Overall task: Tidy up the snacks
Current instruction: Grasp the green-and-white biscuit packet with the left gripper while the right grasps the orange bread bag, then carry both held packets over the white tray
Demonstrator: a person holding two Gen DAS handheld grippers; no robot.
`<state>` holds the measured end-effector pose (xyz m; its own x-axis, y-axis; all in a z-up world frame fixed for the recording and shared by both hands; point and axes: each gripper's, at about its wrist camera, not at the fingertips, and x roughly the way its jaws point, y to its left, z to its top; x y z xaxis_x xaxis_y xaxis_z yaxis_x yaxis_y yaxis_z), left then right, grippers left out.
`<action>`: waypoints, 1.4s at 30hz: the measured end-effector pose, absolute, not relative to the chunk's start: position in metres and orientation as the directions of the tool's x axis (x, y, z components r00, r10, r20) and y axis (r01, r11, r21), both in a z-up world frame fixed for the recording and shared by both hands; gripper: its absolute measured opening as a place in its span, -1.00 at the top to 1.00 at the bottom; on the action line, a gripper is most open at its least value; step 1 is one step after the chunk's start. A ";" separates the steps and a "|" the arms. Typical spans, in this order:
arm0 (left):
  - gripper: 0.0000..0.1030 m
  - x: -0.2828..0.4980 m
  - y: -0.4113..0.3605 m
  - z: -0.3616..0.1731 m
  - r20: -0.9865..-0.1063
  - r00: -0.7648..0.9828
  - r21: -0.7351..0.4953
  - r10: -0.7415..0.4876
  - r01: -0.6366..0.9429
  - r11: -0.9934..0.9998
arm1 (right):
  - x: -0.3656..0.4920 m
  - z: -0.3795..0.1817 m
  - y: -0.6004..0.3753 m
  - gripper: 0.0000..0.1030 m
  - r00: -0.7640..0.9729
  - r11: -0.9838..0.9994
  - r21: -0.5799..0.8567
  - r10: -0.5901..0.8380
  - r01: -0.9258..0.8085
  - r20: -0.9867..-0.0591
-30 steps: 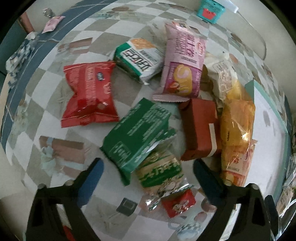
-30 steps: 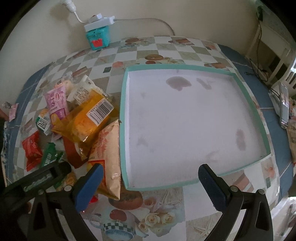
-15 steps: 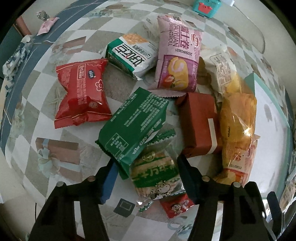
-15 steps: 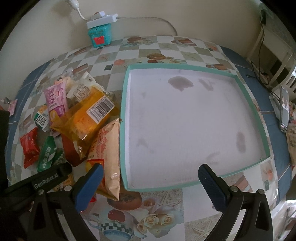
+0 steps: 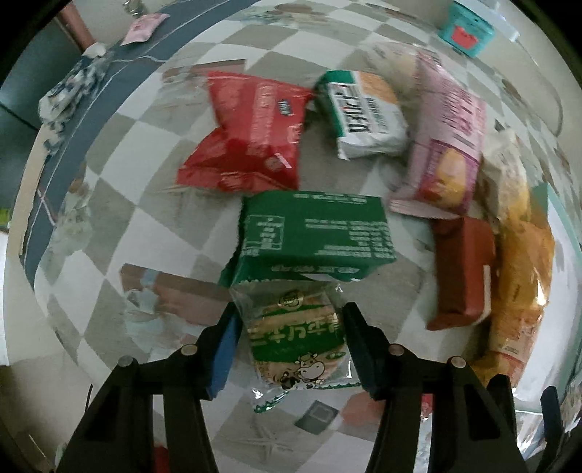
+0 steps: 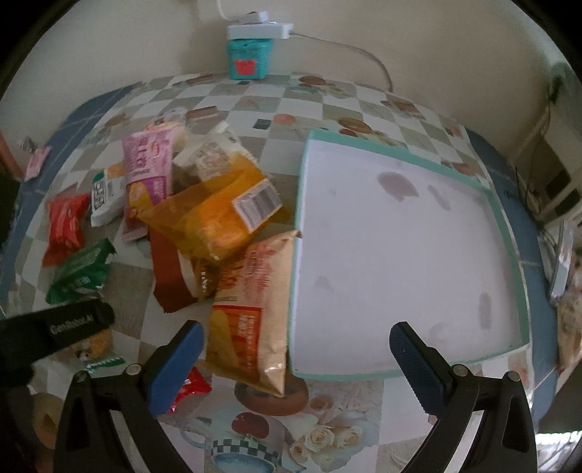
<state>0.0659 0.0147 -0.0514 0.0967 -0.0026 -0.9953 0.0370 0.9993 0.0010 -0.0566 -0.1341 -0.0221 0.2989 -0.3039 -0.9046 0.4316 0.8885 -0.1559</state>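
Your left tool (image 5: 291, 349) is closing on the green cow-print snack pack (image 5: 296, 344), long axis running away from you, above the checkered bench (image 5: 120, 203). Your right tool (image 6: 296, 364) stays spread beside the teal-rimmed tray (image 6: 503, 225).

- a checkered tablecloth (image 6: 251, 109) with printed food pictures and a blue border covers the table, lit by soft daylight.
- behind the tablecloth's far edge rises a plain cream wall (image 6: 109, 47).
- at the foot of that wall, on the tablecloth, stands a teal box (image 6: 249, 60) with a white power strip (image 6: 260, 30) on top; a white cable (image 6: 363, 54) runs to its right.
- beyond the tablecloth's right edge is white furniture (image 6: 556, 182), blurred.
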 end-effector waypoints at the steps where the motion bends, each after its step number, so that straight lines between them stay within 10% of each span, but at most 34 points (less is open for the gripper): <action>1: -0.13 0.066 0.015 -0.051 -0.995 0.096 0.001 -0.002 0.034 0.999 | -0.054 -0.023 -0.131 -1.00 0.295 0.891 -0.169 -0.311 0.421 -0.903; 9: -0.15 0.066 0.013 -0.050 -0.996 0.094 0.007 0.003 0.039 0.999 | -0.040 -0.035 -0.107 -0.78 0.276 0.902 -0.282 -0.377 0.328 -0.884; 17: -0.15 0.069 0.006 -0.063 -0.994 0.106 0.026 0.021 0.049 0.998 | -0.038 -0.038 -0.108 0.01 0.270 0.904 -0.288 -0.376 0.316 -0.886; 42: 0.00 0.038 0.003 -0.053 -0.990 0.120 -0.063 -0.072 0.077 0.995 | -0.072 -0.003 -0.129 0.12 0.362 0.910 -0.030 -0.195 0.414 -0.911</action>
<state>0.0381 0.0030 -0.0529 0.1200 -0.0718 -0.9902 0.0766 0.9951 -0.0628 -0.0722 -0.1292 -0.0029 0.3621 -0.1952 -0.9115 0.4145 0.9096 -0.0302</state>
